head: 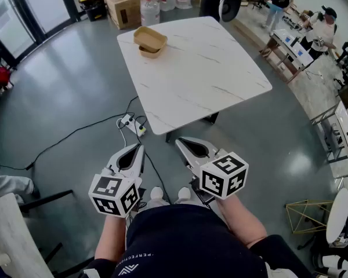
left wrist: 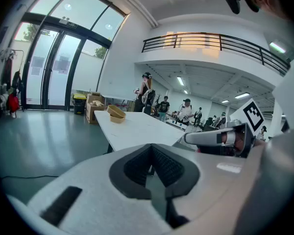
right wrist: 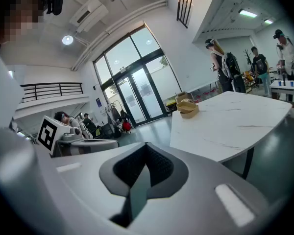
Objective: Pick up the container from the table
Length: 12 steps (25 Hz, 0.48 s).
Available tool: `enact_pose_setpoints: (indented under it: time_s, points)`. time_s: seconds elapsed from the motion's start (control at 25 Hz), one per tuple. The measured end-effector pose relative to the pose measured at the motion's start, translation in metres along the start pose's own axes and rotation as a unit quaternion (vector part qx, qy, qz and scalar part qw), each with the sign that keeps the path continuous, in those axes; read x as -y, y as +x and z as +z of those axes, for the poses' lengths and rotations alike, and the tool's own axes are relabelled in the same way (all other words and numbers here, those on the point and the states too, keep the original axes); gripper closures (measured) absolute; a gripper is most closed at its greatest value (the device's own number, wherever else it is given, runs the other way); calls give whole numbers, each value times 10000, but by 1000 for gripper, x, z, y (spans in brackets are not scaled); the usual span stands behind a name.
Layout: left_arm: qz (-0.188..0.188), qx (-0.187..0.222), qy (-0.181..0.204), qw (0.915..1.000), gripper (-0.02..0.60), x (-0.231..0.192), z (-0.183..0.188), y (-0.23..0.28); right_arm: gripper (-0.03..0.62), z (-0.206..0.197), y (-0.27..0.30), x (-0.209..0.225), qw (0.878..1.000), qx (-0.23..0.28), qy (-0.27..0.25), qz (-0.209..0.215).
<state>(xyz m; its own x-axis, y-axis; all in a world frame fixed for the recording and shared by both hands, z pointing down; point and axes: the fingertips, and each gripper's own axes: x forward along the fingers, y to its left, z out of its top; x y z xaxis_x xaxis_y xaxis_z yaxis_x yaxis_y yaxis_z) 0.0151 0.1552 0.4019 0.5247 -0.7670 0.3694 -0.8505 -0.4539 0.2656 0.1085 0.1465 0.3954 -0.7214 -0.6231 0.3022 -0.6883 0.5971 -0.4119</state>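
- The tan container (head: pixel 150 41) sits on the far left corner of the white tabletop (head: pixel 203 74).
- Both grippers are held low and close to the person's body, well apart from the tabletop. It looks like the reach has not begun yet.
- The left gripper (head: pixel 138 150) is closed tight and holds nothing.
- The right gripper (head: pixel 182 143) is closed tight too and touches nothing.
- The container is far off, so the person likely has to step closer first.

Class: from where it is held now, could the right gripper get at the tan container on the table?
Probably not yet. The right gripper hangs short of the near corner of the table, while the container sits at the far corner. Only bare tabletop lies between them, so stepping closer should do.
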Motion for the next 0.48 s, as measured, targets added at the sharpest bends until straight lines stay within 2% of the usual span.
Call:
enact_pose_setpoints:
  time_s: [0.24, 0.48]
  points:
    - [50, -20, -9, 10000, 588, 10, -3, 4, 594, 2, -10, 7, 10000, 71, 18, 34]
    - [162, -82, -30, 9998, 588, 23, -7, 15, 594, 0, -19, 19, 9998, -62, -44, 194]
